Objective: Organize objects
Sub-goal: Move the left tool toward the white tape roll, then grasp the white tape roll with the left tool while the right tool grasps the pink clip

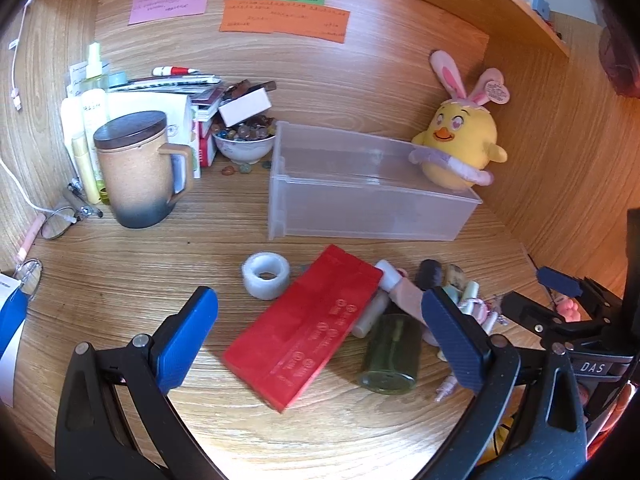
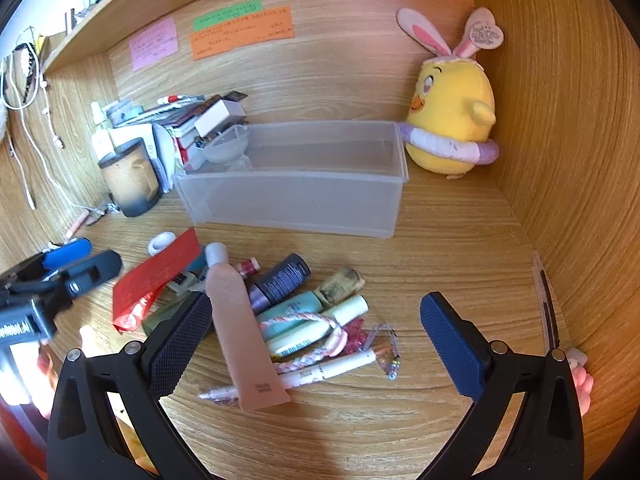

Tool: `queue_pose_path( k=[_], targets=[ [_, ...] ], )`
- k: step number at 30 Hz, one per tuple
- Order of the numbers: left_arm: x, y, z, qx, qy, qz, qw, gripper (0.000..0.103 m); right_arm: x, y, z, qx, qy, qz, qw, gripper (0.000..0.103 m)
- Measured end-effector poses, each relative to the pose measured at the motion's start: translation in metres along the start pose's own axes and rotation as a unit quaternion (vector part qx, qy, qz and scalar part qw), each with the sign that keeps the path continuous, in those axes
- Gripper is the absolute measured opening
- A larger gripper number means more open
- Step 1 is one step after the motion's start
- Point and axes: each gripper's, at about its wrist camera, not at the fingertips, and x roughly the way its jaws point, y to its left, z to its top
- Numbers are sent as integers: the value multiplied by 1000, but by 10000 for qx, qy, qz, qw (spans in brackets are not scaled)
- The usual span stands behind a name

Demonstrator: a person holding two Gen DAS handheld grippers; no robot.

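1. The left gripper (image 1: 320,332) is held low over the wooden desk (image 1: 200,248) with its jaws spread wide; nothing is pinched, and a red flat box (image 1: 304,328) lies between the fingers.
2. The right gripper (image 2: 316,340) is likewise spread and empty, with a beige tube (image 2: 240,332) just beside its left finger.
3. A heap of cosmetics is seen near the grippers: a green bottle (image 1: 392,352), a dark tube (image 2: 284,276), a pale green tube (image 2: 320,324) and a white pen (image 2: 320,372).
4. A roll of tape (image 1: 266,274) rests left of the red box.
5. Farther back, a clear plastic bin (image 1: 360,204) stands empty, with a yellow plush chick (image 1: 460,148) at its right end and a lidded mug (image 1: 138,168) to its left.
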Motion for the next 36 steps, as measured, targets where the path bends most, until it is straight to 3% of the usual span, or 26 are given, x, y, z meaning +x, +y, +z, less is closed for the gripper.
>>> queue_pose_path(
  k=[8,12,19,24,30,36],
  targets=[
    [15,32,7,-206,69,362,9991,103,14,-25,-17,460,393,-226,9979,103],
    [28,39,11,-161,208,453,9986,87,21,-37,-25,709,598,-300,9952,100],
    [51,45,13,-94,477,500,9976,86,25,-48,-33,805,719,-456,9931,83],
    [68,49,14,-256,773,317,9962,86,27,-53,-31,824,713,-509,9927,81],
    [80,44,16,-142,899,382,9951,86,41,-51,-27,685,860,-583,9922,67],
    [92,51,17,-230,1049,392,9934,75,49,-51,-24,527,901,-635,9925,56]
  ],
)
